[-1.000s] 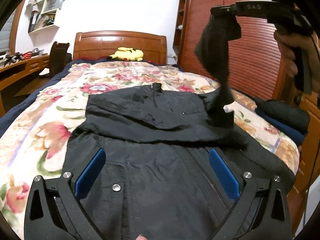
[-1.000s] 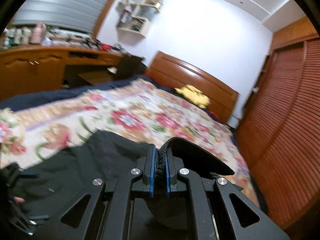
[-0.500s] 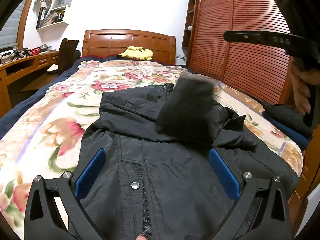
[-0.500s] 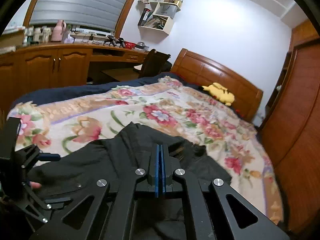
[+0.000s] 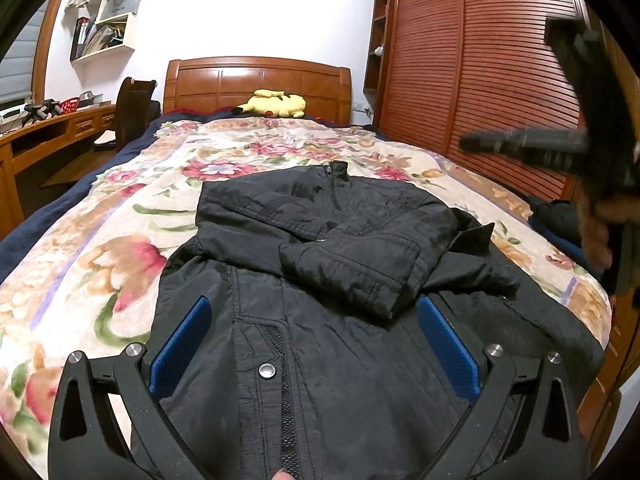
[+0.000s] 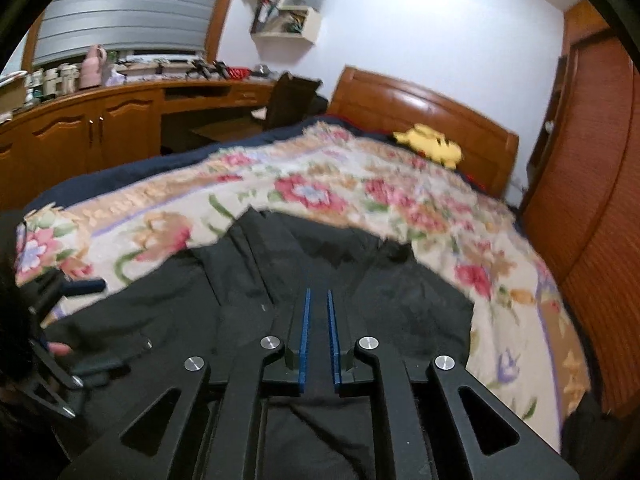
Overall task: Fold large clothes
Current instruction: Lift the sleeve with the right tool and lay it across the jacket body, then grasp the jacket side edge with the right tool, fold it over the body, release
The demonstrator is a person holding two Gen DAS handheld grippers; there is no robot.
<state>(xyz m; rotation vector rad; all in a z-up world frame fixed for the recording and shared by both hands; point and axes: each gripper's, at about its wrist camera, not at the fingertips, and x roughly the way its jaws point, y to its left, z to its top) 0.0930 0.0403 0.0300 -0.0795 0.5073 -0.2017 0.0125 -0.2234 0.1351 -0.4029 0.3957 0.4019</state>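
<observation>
A large black jacket (image 5: 320, 360) lies face up on the bed, collar toward the headboard. Its right sleeve (image 5: 352, 268) is folded across the chest and lies loose. My left gripper (image 5: 312, 340) hovers open over the jacket's lower front, blue pads wide apart and nothing between them. In the left wrist view my right gripper (image 5: 520, 146) is a blurred black tool held by a hand, up at the right and clear of the cloth. In its own view the right gripper (image 6: 318, 294) has its jaws opening, a narrow gap between the pads and nothing in it, above the jacket (image 6: 280, 280).
A floral quilt (image 5: 100, 240) covers the bed, with a yellow plush toy (image 5: 276, 104) at the headboard. Dark folded clothes (image 5: 556, 216) sit at the bed's right edge beside a slatted wardrobe (image 5: 480, 60). A wooden desk (image 6: 100, 120) and chair (image 6: 292, 96) stand to the left.
The right gripper let go of the raised sleeve, which dropped across the jacket's chest. That gripper then swung down and to the right, its pads parting slightly. The left gripper stayed put.
</observation>
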